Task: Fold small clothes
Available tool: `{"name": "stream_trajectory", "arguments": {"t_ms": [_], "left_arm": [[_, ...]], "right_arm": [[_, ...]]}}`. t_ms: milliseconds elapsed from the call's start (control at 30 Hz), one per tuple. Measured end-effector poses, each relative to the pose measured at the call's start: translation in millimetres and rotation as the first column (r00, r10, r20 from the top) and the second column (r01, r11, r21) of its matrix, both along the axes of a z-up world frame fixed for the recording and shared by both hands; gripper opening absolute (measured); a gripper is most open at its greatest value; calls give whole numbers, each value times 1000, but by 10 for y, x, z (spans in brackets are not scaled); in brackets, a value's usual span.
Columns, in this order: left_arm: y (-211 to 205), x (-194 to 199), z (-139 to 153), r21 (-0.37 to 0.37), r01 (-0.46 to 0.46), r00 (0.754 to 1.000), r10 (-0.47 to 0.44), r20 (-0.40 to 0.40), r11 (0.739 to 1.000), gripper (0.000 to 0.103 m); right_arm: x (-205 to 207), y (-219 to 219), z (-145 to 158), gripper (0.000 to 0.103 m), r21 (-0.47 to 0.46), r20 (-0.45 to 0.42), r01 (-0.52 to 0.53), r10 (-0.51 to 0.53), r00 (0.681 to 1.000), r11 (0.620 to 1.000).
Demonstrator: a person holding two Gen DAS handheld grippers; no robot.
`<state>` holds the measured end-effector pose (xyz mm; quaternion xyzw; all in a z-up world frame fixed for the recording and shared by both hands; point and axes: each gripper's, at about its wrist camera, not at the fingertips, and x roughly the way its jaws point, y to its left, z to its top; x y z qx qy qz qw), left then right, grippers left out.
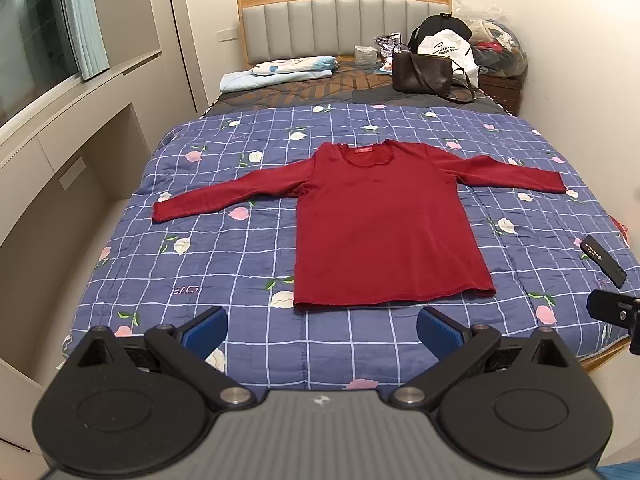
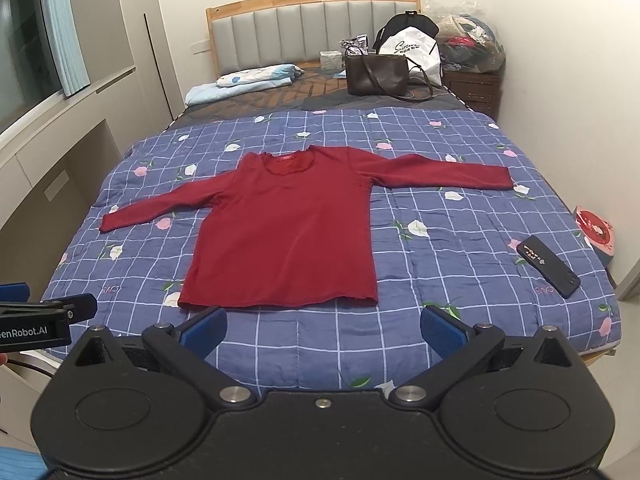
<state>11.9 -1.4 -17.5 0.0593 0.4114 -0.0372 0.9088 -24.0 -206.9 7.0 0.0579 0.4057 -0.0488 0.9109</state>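
Note:
A dark red long-sleeved shirt (image 1: 380,224) (image 2: 288,228) lies flat and face up on the blue checked floral quilt (image 1: 224,248) (image 2: 460,256), both sleeves spread out sideways, neck toward the headboard. My left gripper (image 1: 322,330) hovers open over the quilt just short of the shirt's hem, its blue pads empty. In the right wrist view my right gripper (image 2: 323,330) is open too, also just before the hem, nothing between its fingers. The other gripper shows at the edge of each view (image 1: 616,312) (image 2: 40,316).
A black phone (image 1: 604,260) (image 2: 548,266) lies on the quilt's right side. Near the headboard (image 1: 344,20) are a brown handbag (image 1: 424,70), a white shopping bag (image 2: 412,52), folded light-blue bedding (image 1: 280,72) and a bag of clothes (image 2: 472,40) on a nightstand. A built-in cabinet runs along the left.

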Motion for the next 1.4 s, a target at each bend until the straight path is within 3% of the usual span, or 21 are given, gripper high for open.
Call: {"name": "stream_trajectory", "arguments": {"t_ms": [1400], "left_arm": [[169,81,-64,7,10,1000,-10,-15,1000,103]], "right_arm": [[46,87,-52,103,-10,-5,13,-13,1000,1000]]}}
